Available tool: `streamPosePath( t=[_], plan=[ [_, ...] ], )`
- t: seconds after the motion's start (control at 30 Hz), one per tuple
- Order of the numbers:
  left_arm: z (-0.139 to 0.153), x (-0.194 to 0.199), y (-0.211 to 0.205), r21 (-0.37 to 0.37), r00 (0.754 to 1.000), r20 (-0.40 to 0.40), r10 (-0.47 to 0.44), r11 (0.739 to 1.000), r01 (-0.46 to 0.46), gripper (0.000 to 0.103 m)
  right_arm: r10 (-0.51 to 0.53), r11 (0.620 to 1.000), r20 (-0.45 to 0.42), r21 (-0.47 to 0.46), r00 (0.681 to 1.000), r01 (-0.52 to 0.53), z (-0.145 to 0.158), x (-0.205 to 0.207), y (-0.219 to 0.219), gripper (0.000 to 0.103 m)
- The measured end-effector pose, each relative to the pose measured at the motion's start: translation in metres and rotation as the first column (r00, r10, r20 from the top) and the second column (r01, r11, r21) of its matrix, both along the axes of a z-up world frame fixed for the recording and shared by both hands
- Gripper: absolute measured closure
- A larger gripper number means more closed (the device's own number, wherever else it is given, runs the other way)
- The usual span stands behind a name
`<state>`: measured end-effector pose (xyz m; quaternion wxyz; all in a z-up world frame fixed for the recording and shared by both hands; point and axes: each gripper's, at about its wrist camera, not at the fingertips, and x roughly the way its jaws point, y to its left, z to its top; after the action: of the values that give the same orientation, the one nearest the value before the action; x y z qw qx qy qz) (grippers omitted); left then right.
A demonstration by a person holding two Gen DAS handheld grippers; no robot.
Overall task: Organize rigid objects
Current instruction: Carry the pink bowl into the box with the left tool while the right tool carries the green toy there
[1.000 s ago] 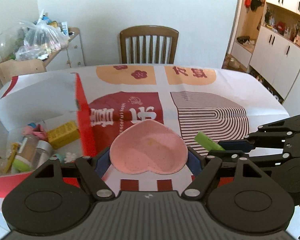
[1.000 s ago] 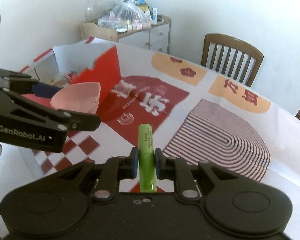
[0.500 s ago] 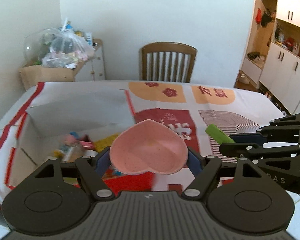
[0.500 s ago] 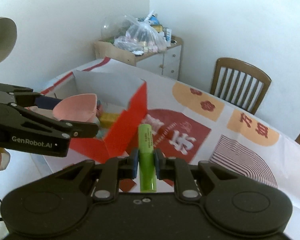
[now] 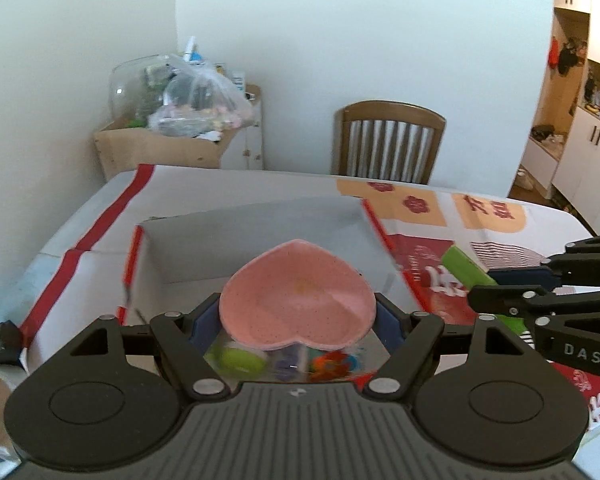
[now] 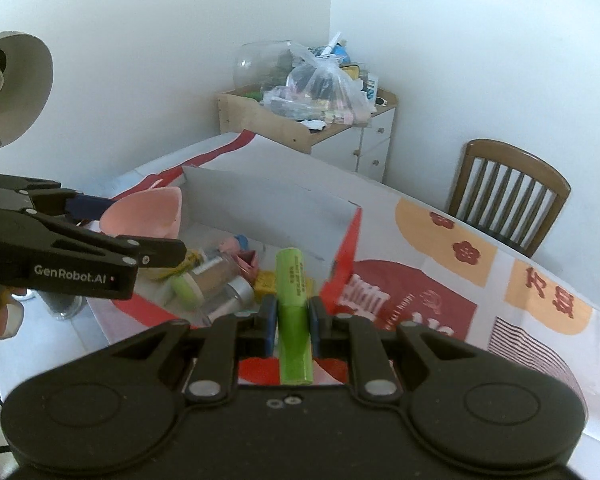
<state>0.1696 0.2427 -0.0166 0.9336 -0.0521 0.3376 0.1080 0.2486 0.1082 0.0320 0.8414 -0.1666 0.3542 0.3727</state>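
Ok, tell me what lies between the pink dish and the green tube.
Right wrist view: a jumble inside the box, between pink dish and green tube: jar, small toys.

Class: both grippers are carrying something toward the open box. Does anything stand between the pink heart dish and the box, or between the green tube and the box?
Nothing visible does. The dish hangs above the open box; the tube nears its red flap.

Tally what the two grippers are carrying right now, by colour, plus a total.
Pink: 1, the heart-shaped dish in the left gripper
Green: 1, the cylinder in the right gripper
Total: 2, one per gripper. The loose items in the open box are not counted.
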Motion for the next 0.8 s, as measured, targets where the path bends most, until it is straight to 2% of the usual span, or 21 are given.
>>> streamPosePath(
  t=[0.2, 0.4, 0.8],
  plan=[
    [-0.010, 0.010, 0.035, 0.005, 0.999, -0.023, 0.049, 0.999, -0.049, 0.025, -0.014, 1.000, -0.028, -0.003, 1.000, 0.014, -0.011, 0.008, 0.026, 0.088],
    [-0.032, 0.039, 0.063, -0.018, 0.993, -0.092, 0.080, 0.996, -0.082, 0.025, -0.030, 0.999, -0.052, -0.025, 0.998, 0.028, -0.032, 0.022, 0.051, 0.088],
    [-0.076, 0.083, 0.075, -0.029, 0.979, -0.194, 0.060, 0.997, -0.067, 0.025, -0.031, 0.991, -0.106, -0.135, 0.994, 0.016, -0.080, 0.042, 0.088, 0.088]
  ],
)
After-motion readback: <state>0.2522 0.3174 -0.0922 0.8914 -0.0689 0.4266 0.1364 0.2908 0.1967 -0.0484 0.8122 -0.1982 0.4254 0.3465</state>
